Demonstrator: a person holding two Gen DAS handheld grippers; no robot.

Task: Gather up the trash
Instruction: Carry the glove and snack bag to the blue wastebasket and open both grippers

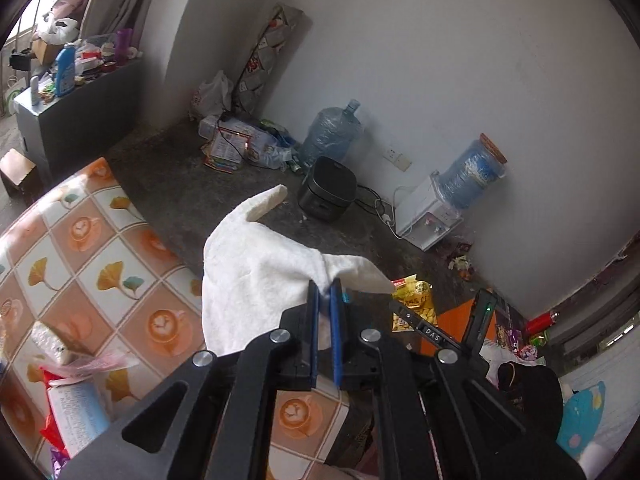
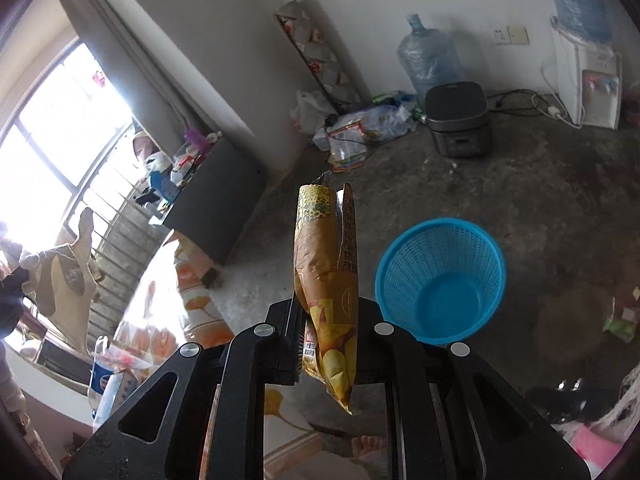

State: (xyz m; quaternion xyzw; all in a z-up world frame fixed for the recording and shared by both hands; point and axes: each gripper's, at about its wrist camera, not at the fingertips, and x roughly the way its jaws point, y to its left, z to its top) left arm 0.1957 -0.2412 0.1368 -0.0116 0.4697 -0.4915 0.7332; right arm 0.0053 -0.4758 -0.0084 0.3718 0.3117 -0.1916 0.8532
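Trash in both grippers. Left gripper: blue pads pressed together on a corner of a white tissue; the sheet hangs out to the left of the fingers, above the edge of a table with a patterned cloth.

Right gripper: jaws clamped on a yellow-brown snack bag, which stands upright between the fingers, its torn top pointing away and its lower end hanging below the jaws.

Just beyond the right gripper, to its right, a blue bin stands upright on the concrete floor, empty inside as far as I can see. The bag is beside the bin, not over it.

On the floor in the left view: a yellow packet just past the fingers.

Farther back, against the wall: a black cooker, a water jug, a dispenser and a litter pile.
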